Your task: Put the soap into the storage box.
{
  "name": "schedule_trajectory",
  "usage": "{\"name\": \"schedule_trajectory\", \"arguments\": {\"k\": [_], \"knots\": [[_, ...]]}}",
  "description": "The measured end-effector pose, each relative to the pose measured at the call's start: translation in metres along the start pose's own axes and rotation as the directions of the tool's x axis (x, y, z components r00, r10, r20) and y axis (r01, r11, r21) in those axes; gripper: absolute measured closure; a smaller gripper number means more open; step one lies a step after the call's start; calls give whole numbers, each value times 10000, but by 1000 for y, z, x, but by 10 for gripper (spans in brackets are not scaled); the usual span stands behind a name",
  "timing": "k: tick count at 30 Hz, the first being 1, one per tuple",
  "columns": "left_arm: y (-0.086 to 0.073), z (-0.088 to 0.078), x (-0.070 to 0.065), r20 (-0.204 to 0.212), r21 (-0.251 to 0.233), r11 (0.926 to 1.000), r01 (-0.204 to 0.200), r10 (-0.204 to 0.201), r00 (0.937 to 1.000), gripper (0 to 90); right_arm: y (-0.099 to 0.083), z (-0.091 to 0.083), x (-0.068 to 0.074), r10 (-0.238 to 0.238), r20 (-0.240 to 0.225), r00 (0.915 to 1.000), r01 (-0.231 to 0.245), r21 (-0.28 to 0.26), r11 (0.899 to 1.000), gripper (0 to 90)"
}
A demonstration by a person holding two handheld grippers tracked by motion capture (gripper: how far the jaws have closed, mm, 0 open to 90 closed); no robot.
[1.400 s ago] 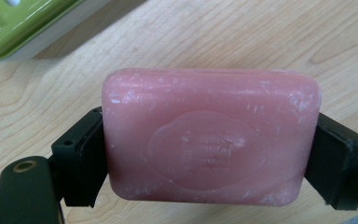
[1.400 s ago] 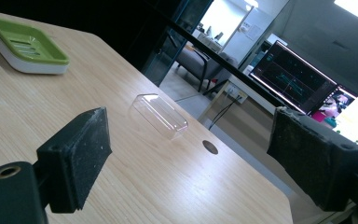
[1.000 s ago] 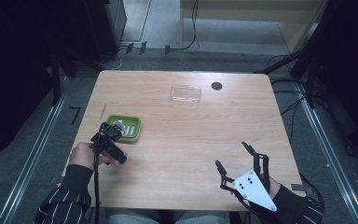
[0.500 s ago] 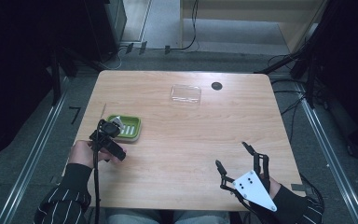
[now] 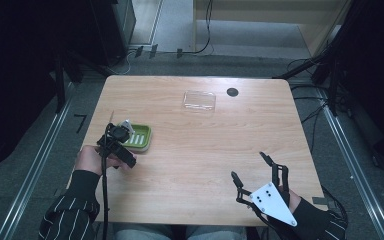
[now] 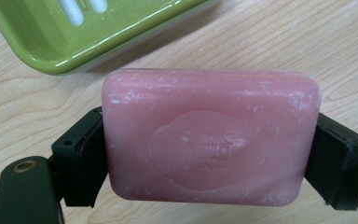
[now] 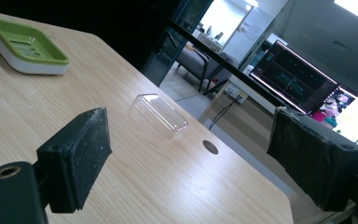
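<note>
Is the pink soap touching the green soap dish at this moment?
Apart. In the left gripper view, bare wood shows between the soap, clamped in the left gripper, and the green dish.

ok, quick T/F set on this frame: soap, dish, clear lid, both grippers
1. The left gripper is shut on the pink soap bar. True.
2. The soap lies in the green soap dish. False: it is clamped between the jaws just outside the dish, whose tray holds nothing.
3. The right gripper holds the clear plastic lid. False: its jaws stand wide apart with nothing between them, and the lid lies on the table farther off.
4. The clear lid sits near the table's far edge, beside a dark round hole. True.
5. The two grippers touch. False: they are at opposite sides of the table.
</note>
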State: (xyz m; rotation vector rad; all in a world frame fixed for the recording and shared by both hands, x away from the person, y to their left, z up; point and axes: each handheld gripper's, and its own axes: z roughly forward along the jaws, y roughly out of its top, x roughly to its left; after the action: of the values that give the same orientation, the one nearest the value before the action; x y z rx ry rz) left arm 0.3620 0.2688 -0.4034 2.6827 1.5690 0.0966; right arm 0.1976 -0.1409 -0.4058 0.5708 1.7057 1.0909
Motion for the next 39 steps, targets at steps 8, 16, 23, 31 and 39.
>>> {"name": "schedule_trajectory", "arguments": {"k": [8,16,23,31,39], "knots": [[6,-6,2,51,-129,9998,-136,137,9999,140,0,0,0,-15,-10,10000,15,24,10000,132],[9,-10,4,71,-221,9996,-164,166,9998,141,0,0,1,-32,-19,10000,32,33,10000,132],[15,-15,6,-37,-341,9992,-188,187,9998,141,0,0,0,-31,-12,10000,31,29,10000,132],[19,-17,10,-1,-390,9992,-117,117,9999,141,0,0,0,-37,-9,10000,37,24,10000,132],[25,-18,11,-1,-395,9990,-211,211,9998,141,0,0,0,-34,-17,10000,34,28,10000,132]]}}
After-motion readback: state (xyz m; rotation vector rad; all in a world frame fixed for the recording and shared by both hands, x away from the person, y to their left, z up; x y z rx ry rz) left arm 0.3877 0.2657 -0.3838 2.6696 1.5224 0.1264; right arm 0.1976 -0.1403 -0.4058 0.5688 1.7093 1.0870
